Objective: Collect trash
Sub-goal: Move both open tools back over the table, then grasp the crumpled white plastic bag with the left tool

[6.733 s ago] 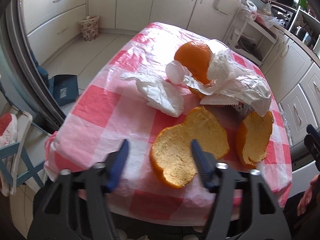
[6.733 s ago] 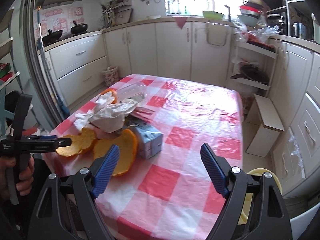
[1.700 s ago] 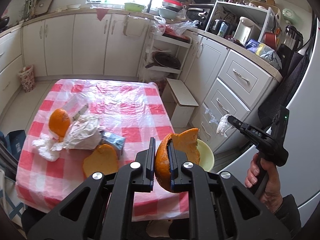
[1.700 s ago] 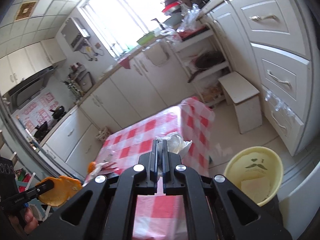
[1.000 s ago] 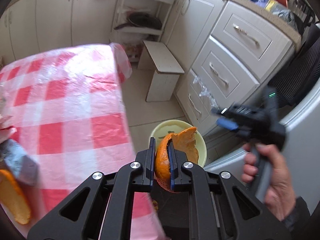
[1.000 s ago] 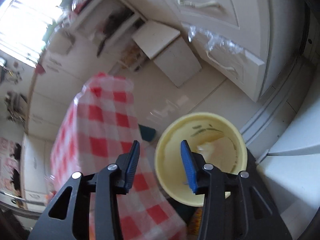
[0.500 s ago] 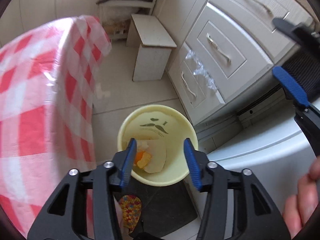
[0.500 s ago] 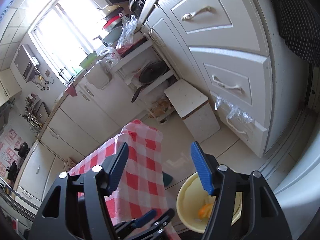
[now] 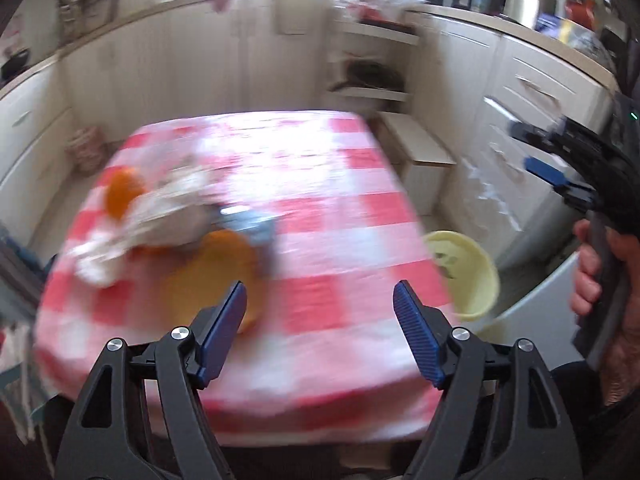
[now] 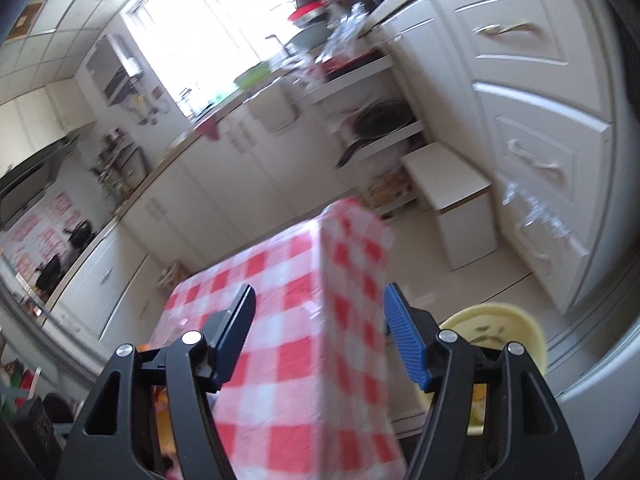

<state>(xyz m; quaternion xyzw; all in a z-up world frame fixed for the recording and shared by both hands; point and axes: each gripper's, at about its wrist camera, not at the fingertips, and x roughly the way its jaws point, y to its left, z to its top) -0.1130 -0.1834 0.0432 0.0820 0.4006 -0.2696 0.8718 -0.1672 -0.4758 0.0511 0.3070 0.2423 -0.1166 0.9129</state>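
Left tool and right tool both gape wide, gripping nothing. Orange peel, a whole orange and crumpled wrappers lie blurred on the checked desk; no label readable. Yellow bin stands on the floor beside the desk, its inside marking too smeared to make out.

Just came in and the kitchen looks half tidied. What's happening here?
A person is clearing trash off the checked table with two handheld grippers. Both the left gripper and the right gripper are open and empty. A peel, an orange and crumpled wrappers lie on the table. The yellow bin stands on the floor beside it.
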